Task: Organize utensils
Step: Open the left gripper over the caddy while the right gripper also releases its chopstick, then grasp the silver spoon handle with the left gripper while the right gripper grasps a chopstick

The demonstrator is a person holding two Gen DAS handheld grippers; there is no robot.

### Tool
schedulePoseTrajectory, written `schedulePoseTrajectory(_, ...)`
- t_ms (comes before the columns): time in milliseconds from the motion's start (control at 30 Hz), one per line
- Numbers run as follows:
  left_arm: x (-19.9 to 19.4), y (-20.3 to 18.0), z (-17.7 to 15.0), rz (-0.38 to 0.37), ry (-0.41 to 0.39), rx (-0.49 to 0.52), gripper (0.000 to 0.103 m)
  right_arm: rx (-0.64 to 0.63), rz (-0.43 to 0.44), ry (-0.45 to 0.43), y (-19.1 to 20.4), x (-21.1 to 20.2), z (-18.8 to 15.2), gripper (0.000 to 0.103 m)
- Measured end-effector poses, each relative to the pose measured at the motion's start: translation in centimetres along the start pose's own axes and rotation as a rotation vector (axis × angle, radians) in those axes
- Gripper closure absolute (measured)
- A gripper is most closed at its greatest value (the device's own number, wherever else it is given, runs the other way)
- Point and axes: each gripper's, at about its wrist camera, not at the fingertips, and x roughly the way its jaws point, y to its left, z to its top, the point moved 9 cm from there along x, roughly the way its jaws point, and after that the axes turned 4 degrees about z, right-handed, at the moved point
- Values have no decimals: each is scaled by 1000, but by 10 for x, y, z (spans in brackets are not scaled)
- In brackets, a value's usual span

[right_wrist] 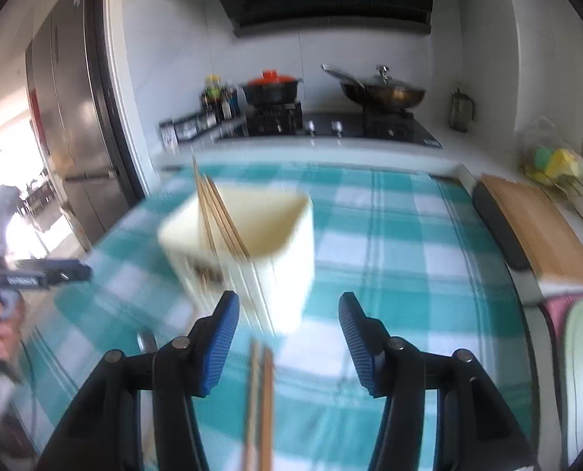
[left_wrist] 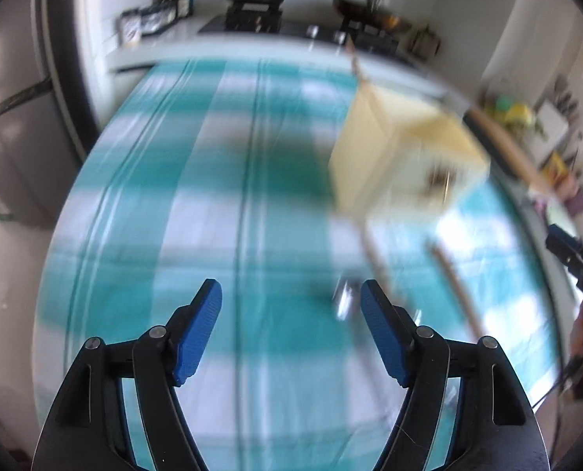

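Flanking checked cloth (right_wrist: 389, 235): cutting board (right_wrist: 538, 231) (rightward), stove (right_wrist: 330, 125).

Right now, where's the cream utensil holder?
In the right wrist view the cream utensil holder stands on the checked tablecloth, just beyond the right gripper, with chopsticks in it; the left wrist view shows it ahead, right of centre.

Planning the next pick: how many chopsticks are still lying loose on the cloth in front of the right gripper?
2: a pair of chopsticks lies side by side between the open right gripper fingers, nearer than the holder. Blur may hide others.
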Motion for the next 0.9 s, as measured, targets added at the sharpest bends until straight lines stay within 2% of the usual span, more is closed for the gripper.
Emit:
schedulePoseTrajectory(67,-6,9,-47,23,3,-17,28,-11,-43,43,-7,-12,-51,48)
schedulePoseTrajectory(167,-13,12,-94,43,-11,-55,28,17,-101,77,-14,-33,-118,48)
schedulePoseTrajectory(233,-17,10,-114,44,-15,-77,28,76,-120,98,-19,-44,-155,48)
schedulePoseTrajectory(300,-18,4,-123,28,-17,-83,28,120,-138,98,-21,-55,-178,48)
schedulePoseTrajectory(400,-15,-4,-125,10,-21,-94,28,141,-133,76,-21,-65,-190,48)
schedulePoseTrajectory(533,-11,-9,-123,5,-24,-111,28,162,-129,67,-19,-61,-187,48)
schedulePoseTrajectory(700,-12,-13,-128,13,-24,-100,28,213,-82,59,-11,-52,-186,50)
schedulePoseTrajectory(900,-5,-32,-107,3,-55,-72,28,198,-78,45,-7,-47,-177,54)
